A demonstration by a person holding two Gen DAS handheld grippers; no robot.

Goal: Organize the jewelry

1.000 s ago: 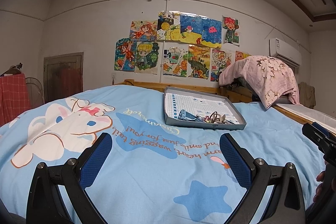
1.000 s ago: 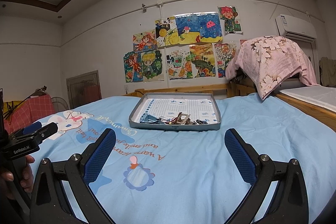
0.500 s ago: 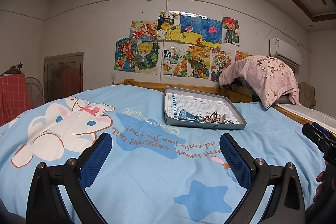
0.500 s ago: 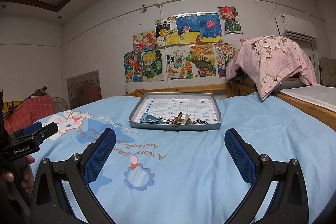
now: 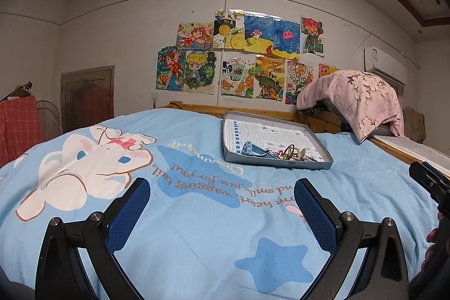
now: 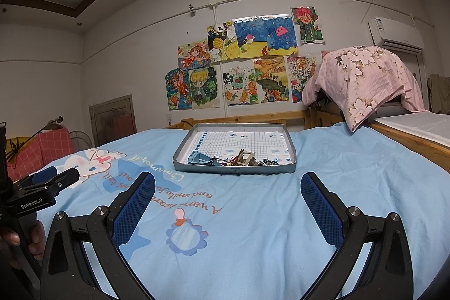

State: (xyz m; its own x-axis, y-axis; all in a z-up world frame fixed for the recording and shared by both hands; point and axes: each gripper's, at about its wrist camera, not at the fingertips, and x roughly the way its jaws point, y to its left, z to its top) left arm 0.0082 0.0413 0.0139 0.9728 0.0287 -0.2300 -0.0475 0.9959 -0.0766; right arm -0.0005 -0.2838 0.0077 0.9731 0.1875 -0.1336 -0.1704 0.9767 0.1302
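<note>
Both my tools, the left tool (image 5: 222, 204) and the right tool (image 6: 227, 198), stay spread wide and empty above the light blue cartoon bedspread (image 6: 253, 229). Nothing has moved in the last second. The tangled small jewelry pieces (image 6: 239, 159) lie bunched at the near edge inside the shallow grey metal tray (image 6: 291, 148), well ahead.

1. I'm looking into a home bedroom: a bed with a light blue cartoon-print duvet (image 6: 253, 229) fills both views.
2. Hand-coloured drawings (image 6: 247, 66) are taped to the white wall above the wooden bed frame (image 6: 253, 118).
3. A wall-mounted air conditioner (image 6: 395, 33) hangs to the right, above a pink floral cloth (image 6: 362, 78).
4. A small dark door (image 5: 87, 97) sits at the left.
</note>
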